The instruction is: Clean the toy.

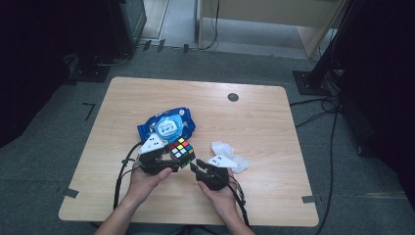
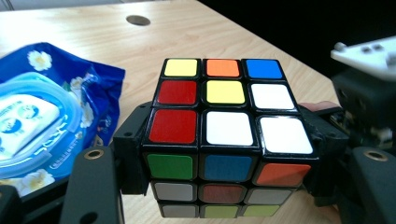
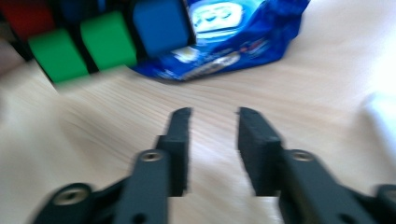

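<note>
The tabletop point(image 1: 264, 122) is light wood with rounded corners and stands on grey carpet. A small dark round cap point(image 1: 233, 97) sits in its surface near the far edge, a little right of the middle. A blue flowered wipes packet point(image 1: 166, 125) with a pale lid lies flat on the wood around the middle, slightly towards the left edge. A crumpled white tissue point(image 1: 226, 152) lies right of it, closer to the near edge. The corners and the wide strip along the right edge show bare wood.
</note>
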`<move>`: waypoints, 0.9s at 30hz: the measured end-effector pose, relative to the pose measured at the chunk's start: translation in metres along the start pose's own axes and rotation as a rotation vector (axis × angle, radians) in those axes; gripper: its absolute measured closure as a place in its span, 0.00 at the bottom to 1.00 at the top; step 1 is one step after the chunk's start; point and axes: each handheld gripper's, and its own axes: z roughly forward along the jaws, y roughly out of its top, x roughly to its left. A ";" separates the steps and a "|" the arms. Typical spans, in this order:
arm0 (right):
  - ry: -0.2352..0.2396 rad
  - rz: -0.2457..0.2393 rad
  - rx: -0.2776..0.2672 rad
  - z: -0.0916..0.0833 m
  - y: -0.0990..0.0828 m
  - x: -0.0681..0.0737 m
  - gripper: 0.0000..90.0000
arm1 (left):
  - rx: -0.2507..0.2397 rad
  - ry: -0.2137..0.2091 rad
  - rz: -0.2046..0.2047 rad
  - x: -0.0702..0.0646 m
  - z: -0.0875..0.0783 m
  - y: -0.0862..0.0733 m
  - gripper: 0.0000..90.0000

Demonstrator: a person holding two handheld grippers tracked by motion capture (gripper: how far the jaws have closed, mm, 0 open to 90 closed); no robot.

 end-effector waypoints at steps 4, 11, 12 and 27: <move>0.110 0.107 -0.026 -0.004 0.003 0.000 0.91 | 0.025 -0.013 0.031 -0.006 0.006 -0.002 0.37; 0.100 0.122 -0.080 -0.011 0.004 -0.009 0.96 | 0.070 -0.022 0.078 -0.008 0.007 -0.002 0.37; 0.095 0.116 -0.090 -0.013 0.005 -0.010 0.97 | 0.078 -0.021 0.087 -0.008 0.008 -0.002 0.37; 0.015 -0.176 -0.139 -0.031 0.016 -0.007 0.90 | 0.101 -0.013 0.153 -0.011 0.009 -0.005 0.37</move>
